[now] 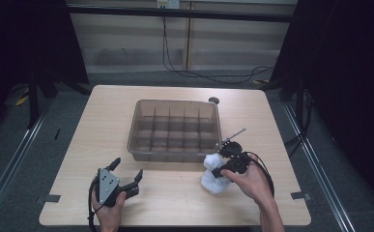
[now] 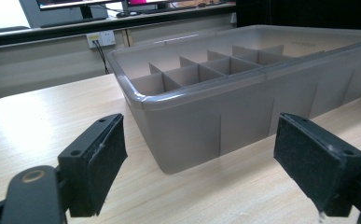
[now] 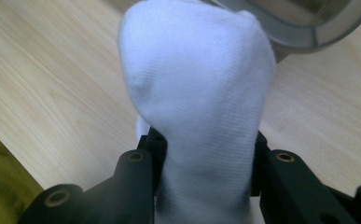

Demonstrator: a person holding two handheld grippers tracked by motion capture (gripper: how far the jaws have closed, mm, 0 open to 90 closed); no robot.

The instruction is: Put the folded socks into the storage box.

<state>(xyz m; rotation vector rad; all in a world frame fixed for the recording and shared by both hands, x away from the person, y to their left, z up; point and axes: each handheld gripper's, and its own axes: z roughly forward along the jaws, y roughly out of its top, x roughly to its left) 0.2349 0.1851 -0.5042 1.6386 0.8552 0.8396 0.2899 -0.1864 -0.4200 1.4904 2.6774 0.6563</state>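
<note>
One white sock (image 1: 212, 174), one grey divided bin (image 1: 175, 129), two grippers (image 1: 125, 177), one table (image 1: 175, 203)

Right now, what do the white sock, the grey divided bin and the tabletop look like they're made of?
White sock: a knitted fabric, likely cotton blend; fine ribbed weave shows, matte and soft.
Grey divided bin: moulded plastic, semi-translucent with a smooth, slightly glossy rim and thin dividers.
Tabletop: pale wood grain, probably laminate or veneer; smooth, low sheen.
</note>
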